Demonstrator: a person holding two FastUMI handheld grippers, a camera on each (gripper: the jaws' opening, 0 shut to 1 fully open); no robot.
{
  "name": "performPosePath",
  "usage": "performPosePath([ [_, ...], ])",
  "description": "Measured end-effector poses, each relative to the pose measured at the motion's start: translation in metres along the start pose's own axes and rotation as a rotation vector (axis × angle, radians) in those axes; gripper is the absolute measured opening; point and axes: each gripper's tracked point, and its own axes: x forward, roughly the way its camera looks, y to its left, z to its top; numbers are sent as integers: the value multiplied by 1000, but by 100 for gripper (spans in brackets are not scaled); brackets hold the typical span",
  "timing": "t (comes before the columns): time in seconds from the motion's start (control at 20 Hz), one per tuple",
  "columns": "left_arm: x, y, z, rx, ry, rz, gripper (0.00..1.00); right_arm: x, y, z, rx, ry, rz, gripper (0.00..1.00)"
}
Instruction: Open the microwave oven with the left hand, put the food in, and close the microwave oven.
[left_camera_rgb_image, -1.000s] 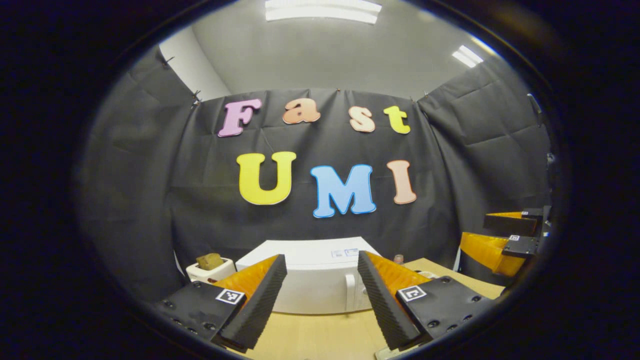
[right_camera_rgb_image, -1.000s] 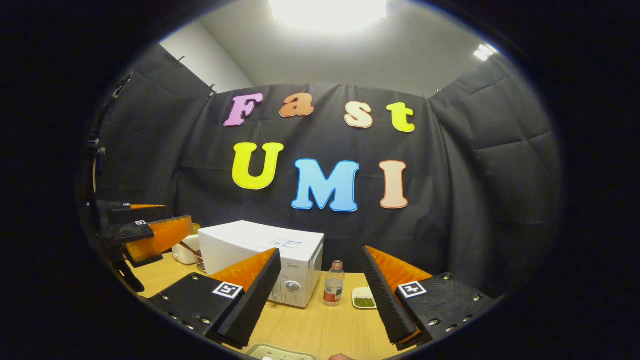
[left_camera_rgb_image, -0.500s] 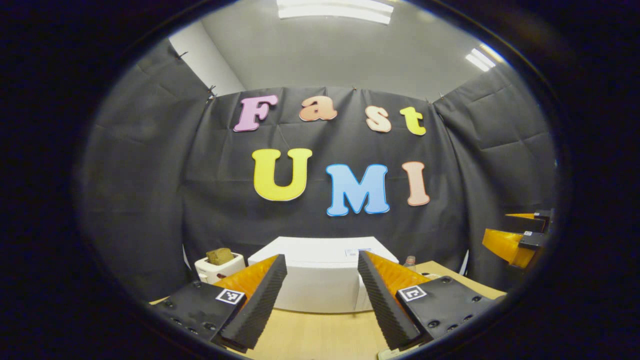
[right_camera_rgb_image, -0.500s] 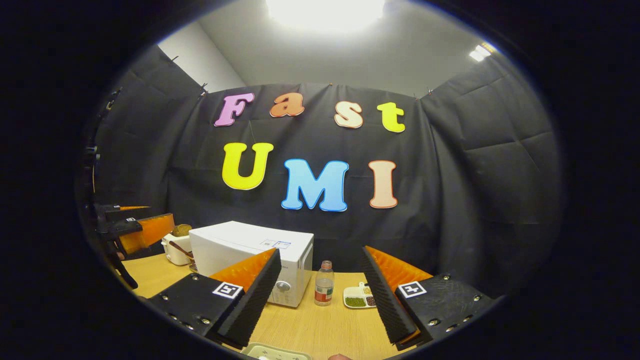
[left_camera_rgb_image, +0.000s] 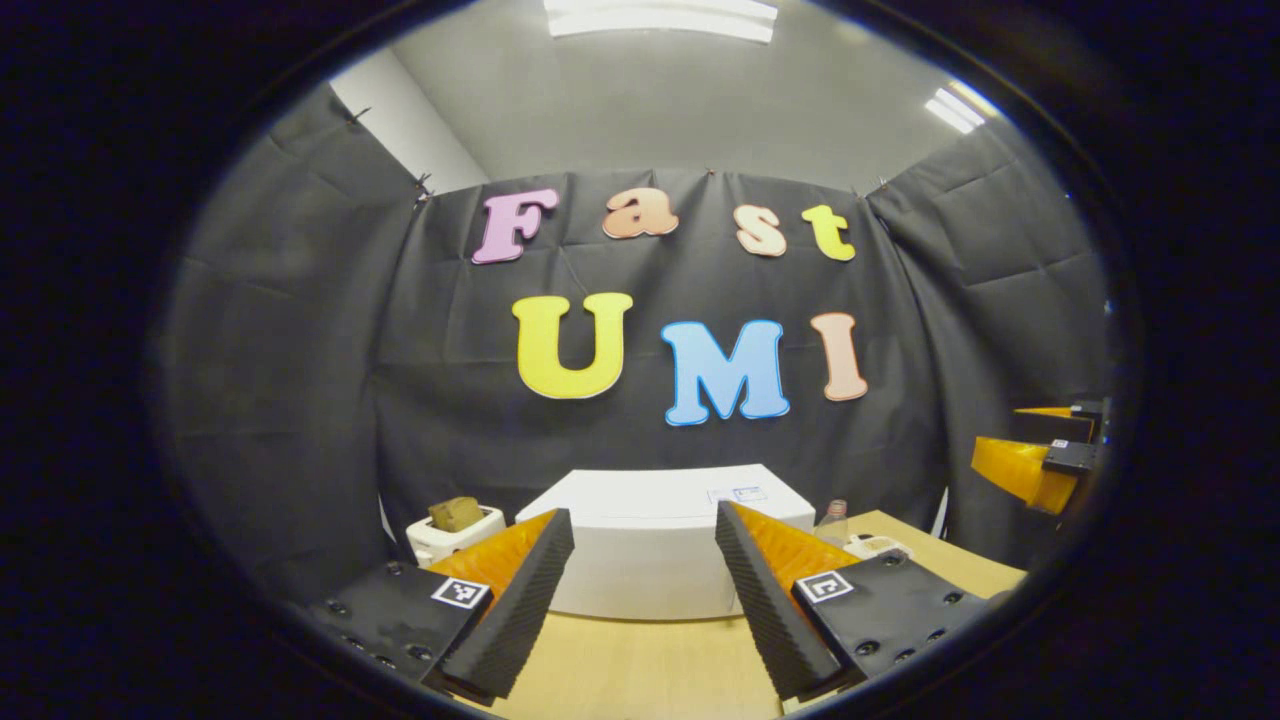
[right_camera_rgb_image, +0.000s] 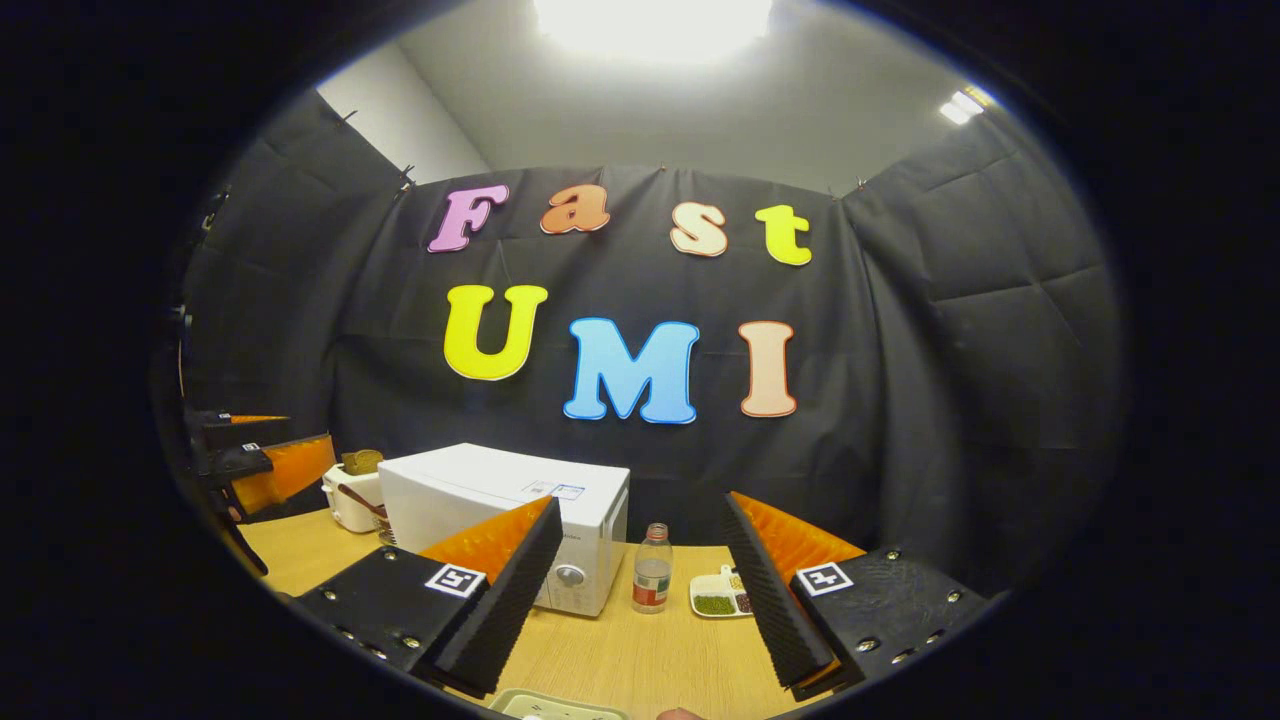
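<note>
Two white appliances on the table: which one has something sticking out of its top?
The small white toaster, left of the microwave in the left gripper view: a brown slice pokes from its top. The microwave's top is flat and bare.

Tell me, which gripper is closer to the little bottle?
Probably right. The right gripper points at the bottle; the left gripper sits farther left, beyond the microwave.
</note>
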Motion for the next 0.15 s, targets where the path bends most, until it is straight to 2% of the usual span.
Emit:
performPosePath([
  [0.15, 0, 9, 0, -16, -4, 4, 97, -2, 5, 6, -8, -19, -5, 97],
])
